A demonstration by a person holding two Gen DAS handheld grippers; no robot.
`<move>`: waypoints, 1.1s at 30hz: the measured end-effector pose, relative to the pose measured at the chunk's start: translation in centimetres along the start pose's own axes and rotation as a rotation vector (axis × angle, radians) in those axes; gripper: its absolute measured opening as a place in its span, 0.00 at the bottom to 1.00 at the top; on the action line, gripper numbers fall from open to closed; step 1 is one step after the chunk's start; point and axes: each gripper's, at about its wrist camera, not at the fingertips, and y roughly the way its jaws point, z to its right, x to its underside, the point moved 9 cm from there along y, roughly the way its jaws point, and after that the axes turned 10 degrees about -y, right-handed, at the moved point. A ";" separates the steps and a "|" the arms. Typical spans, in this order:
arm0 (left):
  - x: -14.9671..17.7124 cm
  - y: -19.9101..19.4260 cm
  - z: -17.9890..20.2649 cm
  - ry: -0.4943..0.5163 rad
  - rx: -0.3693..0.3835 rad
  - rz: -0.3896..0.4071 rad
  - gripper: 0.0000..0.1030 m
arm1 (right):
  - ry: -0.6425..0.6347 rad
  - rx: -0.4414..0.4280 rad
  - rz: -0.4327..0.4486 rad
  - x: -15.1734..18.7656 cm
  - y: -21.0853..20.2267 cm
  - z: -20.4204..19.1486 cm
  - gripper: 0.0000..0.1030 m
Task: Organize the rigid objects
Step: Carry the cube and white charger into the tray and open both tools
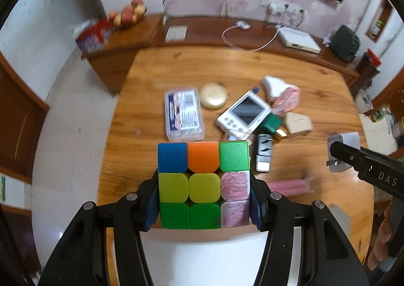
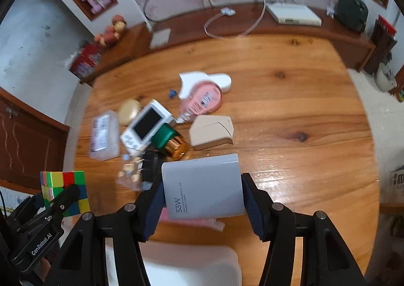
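Observation:
My left gripper [image 1: 204, 200] is shut on a Rubik's cube [image 1: 203, 185] and holds it above the near edge of the wooden table [image 1: 252, 68]. The cube and left gripper also show in the right wrist view [image 2: 64, 192] at the lower left. My right gripper [image 2: 202, 200] is shut on a white 33W charger block [image 2: 202, 186], held above the table's near edge; the charger shows in the left wrist view [image 1: 343, 149] at the right. A pile of small items lies mid-table: a white handheld console [image 2: 146, 129], a clear plastic box [image 2: 104, 137], a beige mouse [image 2: 212, 132].
A gold round case [image 1: 213, 96], a green-and-gold bottle [image 2: 171, 142], a pink round item [image 2: 204, 97] and a pink flat stick [image 1: 290, 187] lie on the table. A white object [image 2: 189, 265] sits below the grippers. A sideboard [image 1: 227, 33] with a white box stands behind.

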 end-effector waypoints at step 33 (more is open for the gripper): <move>17.3 -1.9 -0.7 0.156 0.080 -0.038 0.58 | -0.336 0.063 -0.049 21.8 -1.2 -8.0 0.57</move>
